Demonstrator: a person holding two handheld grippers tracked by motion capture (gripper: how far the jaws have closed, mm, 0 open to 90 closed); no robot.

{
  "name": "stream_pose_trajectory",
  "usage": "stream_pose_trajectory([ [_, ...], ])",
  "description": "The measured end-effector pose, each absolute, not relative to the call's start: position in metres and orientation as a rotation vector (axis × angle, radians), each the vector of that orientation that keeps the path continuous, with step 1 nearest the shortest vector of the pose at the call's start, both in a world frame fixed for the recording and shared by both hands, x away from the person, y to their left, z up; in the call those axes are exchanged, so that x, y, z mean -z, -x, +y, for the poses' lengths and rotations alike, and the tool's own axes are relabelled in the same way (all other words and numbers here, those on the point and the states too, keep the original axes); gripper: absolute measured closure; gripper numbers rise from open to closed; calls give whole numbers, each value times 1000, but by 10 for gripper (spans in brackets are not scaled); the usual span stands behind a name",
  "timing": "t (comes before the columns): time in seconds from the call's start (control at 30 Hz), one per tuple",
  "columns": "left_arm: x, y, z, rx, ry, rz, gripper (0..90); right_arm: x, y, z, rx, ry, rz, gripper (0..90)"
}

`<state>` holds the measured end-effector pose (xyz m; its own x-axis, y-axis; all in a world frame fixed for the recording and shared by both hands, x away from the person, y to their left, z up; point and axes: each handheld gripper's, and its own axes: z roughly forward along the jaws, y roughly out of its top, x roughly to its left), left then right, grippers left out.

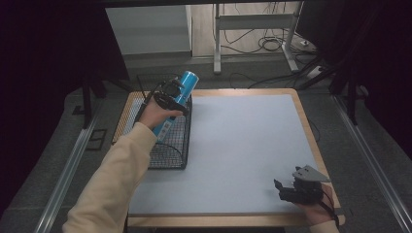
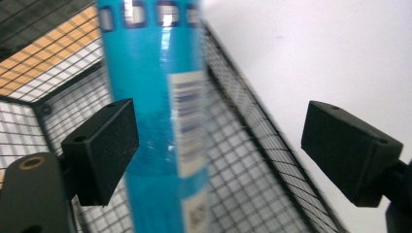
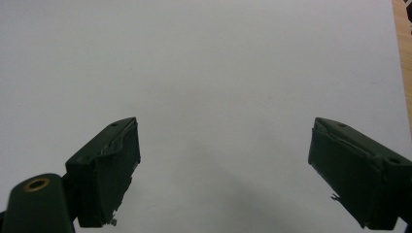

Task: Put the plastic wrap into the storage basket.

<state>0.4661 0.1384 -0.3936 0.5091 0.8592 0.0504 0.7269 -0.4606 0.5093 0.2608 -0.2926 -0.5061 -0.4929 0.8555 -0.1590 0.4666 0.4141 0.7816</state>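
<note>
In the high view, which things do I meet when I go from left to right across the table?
Wire basket → blue tube leaning in it, with the left hand-held gripper at it → bare grey mat → right hand-held gripper.

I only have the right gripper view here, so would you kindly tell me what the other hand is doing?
Observer: The left tool is at a black wire basket on the table's left side, beside a blue tube.
Operator: Thank you. Is the tube gripped?
Observer: No. In the left gripper view the jaws stand wide, with the blue tube next to the left pad and well clear of the other.
Operator: How does the tube sit?
Observer: It leans in the basket, its top end sticking out above the far rim.
</note>
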Motion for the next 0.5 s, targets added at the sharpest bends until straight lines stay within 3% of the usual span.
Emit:
stream_pose_trajectory([
  [0.5, 376, -411, 111, -360, -2287, 1097, 138, 506, -264, -290, -941, -1093, 2135, 119],
])
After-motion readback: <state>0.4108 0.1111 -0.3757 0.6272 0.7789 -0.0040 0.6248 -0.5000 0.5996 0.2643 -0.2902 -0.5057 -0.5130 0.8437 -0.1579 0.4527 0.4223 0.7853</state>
